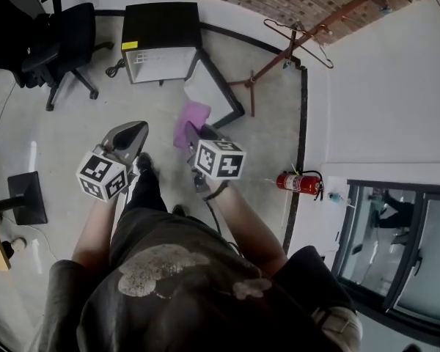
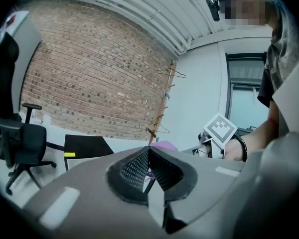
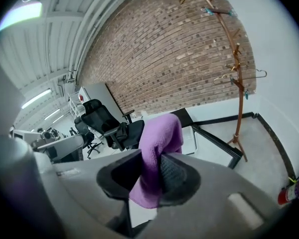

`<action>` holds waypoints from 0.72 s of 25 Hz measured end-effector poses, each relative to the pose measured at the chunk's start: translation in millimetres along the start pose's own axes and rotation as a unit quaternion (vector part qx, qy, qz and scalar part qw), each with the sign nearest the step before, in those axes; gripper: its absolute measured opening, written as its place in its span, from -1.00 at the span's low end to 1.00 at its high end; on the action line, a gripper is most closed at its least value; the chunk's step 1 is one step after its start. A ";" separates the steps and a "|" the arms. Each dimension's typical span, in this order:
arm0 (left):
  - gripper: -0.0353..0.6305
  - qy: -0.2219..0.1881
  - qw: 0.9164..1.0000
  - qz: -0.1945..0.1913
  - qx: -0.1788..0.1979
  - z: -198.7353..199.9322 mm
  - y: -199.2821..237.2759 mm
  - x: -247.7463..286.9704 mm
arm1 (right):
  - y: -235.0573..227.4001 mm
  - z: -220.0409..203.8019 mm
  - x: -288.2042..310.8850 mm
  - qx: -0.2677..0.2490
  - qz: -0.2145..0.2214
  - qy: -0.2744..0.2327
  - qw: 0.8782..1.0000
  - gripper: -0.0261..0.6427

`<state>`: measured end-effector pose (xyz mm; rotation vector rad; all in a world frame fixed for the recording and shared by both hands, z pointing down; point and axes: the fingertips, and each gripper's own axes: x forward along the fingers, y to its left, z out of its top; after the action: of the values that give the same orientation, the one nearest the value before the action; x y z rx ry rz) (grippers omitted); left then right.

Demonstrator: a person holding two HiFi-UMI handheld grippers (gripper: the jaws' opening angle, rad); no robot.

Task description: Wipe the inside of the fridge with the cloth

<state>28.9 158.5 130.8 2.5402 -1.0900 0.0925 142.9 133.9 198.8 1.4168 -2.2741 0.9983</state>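
Floor (image 1: 73, 130) lies open and bare between the person and the fridge (image 1: 161, 24), the widest stretch running from the feet up to the fridge's front. Brick wall (image 1: 293, 2) closes the far side behind the fridge, and a white wall (image 1: 381, 86) with a black skirting strip (image 1: 303, 123) bounds the right. The fridge is a small black box on the floor, well apart from both grippers, its white inside facing the person. Its door (image 1: 220, 86) stands swung out to the right, the outer edge reaching toward the person and narrowing the way in on that side. A black chair (image 1: 66, 35) stands left of the fridge, with a strip of floor between them. A wooden rack (image 1: 290, 50) with hangers leans up near the right wall, its foot just beside the door's edge. A red extinguisher (image 1: 299, 183) lies by the skirting, right of the person. The left gripper (image 2: 148, 151) is held out over the floor with its jaw tips together and nothing between them. The right gripper (image 3: 152, 158) is closed on the purple cloth (image 3: 157, 133), which is pinched between the pads; a fold stands above the jaws and the rest hangs below. In the head view the cloth shows just short of the door's near end.
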 end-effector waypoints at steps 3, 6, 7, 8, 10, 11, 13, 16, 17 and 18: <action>-0.84 -0.004 1.000 0.005 0.002 -11.0 -37.6 -18.1 | -3.2 -23.8 -39.9 0.004 0.006 -0.001 1.000 -0.69; -0.84 -0.001 1.000 0.006 0.007 -22.3 -71.1 -33.4 | -6.8 -47.4 -73.2 0.002 0.007 0.003 1.000 -0.69; -0.84 -0.001 1.000 0.007 0.008 -25.8 -80.9 -38.4 | -8.5 -55.0 -82.3 0.004 0.008 0.004 1.000 -0.69; -0.84 -0.001 1.000 0.009 0.010 -28.6 -89.8 -43.1 | -10.1 -61.6 -90.4 0.008 0.009 0.004 1.000 -0.69; -0.84 -0.003 1.000 0.013 0.012 -32.6 -104.9 -51.9 | -12.2 -72.2 -103.7 0.014 0.013 0.003 1.000 -0.69; -0.84 -0.004 1.000 0.015 0.012 -34.8 -111.4 -56.7 | -12.0 -77.4 -108.9 0.015 0.015 0.004 1.000 -0.69; -0.84 -0.004 1.000 0.021 0.013 -39.9 -121.5 -67.1 | -9.7 -88.4 -116.4 0.014 0.020 0.007 1.000 -0.69; -0.84 -0.004 0.999 0.032 0.012 -48.0 -133.1 -81.4 | -4.9 -102.3 -124.4 0.012 0.027 0.012 0.999 -0.69; -0.84 -0.002 0.999 0.035 0.012 -51.0 -137.6 -86.0 | -3.0 -106.6 -127.6 0.013 0.030 0.014 0.999 -0.69; -0.84 0.000 0.999 0.036 0.012 -53.9 -141.6 -90.3 | -1.0 -110.4 -130.7 0.013 0.034 0.015 0.999 -0.69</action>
<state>71.1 329.3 118.3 2.5211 -1.1878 0.1255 193.4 297.2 205.6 1.3337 -2.3088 1.0653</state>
